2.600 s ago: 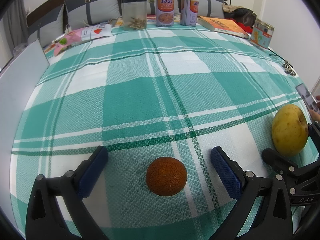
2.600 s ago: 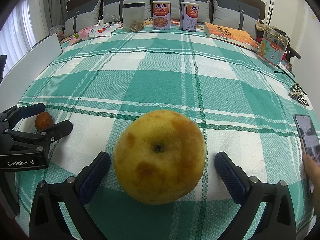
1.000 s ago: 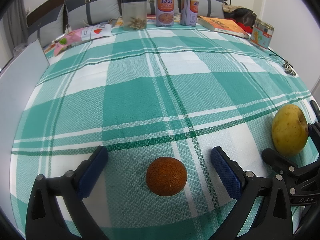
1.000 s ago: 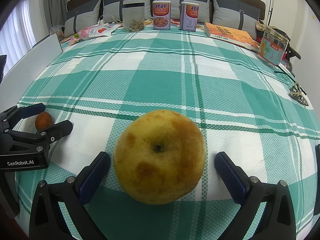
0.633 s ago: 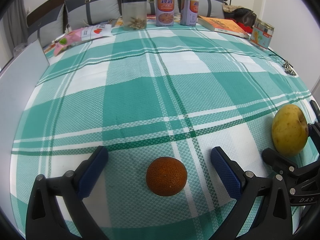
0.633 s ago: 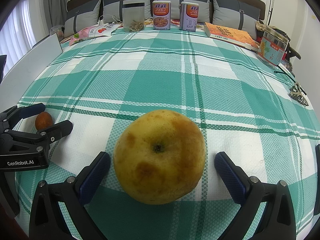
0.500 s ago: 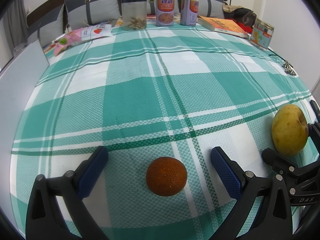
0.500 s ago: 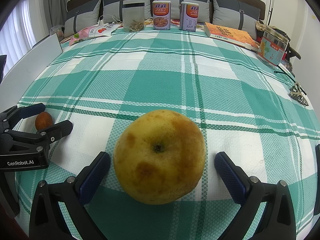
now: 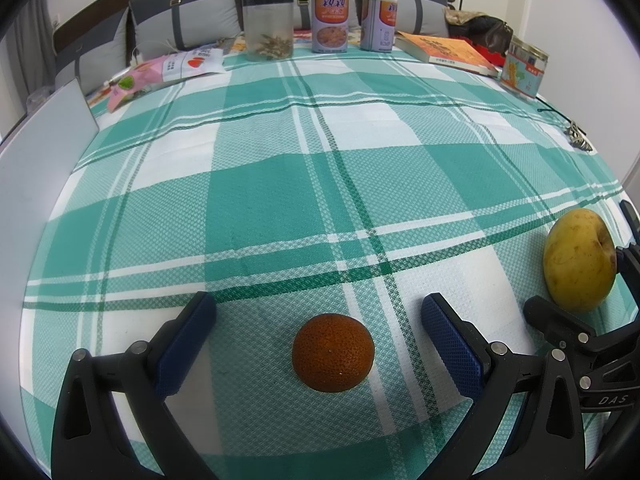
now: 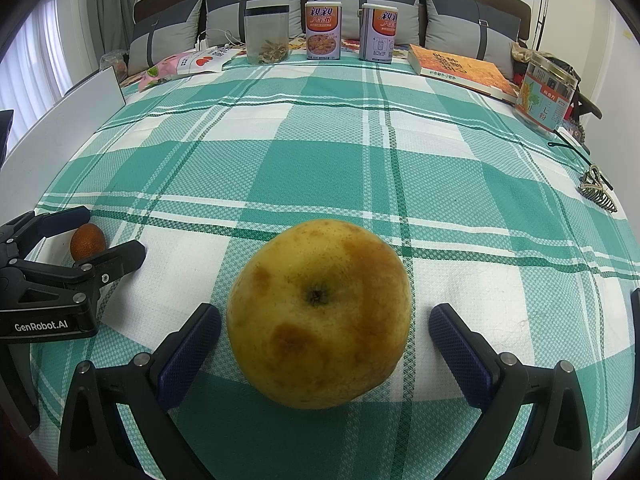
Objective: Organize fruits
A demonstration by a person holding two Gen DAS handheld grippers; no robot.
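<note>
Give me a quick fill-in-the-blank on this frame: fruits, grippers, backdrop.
1. The left gripper brackets a small ____ fruit.
2. The yellow apple sits between the right gripper's fingers, and the jaws are ____.
3. Both fruits rest on a ____-and-white checked cloth.
4. Between the clear jar and the book stand ____ cans.

Missing words: orange; open; green; two

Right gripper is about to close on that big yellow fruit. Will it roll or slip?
The yellow fruit is round and loose on the cloth, so a nudge probably rolls it. It nearly fills the open right gripper, so grip should centre. Brown patches hint softness; squeeze gently.
</note>
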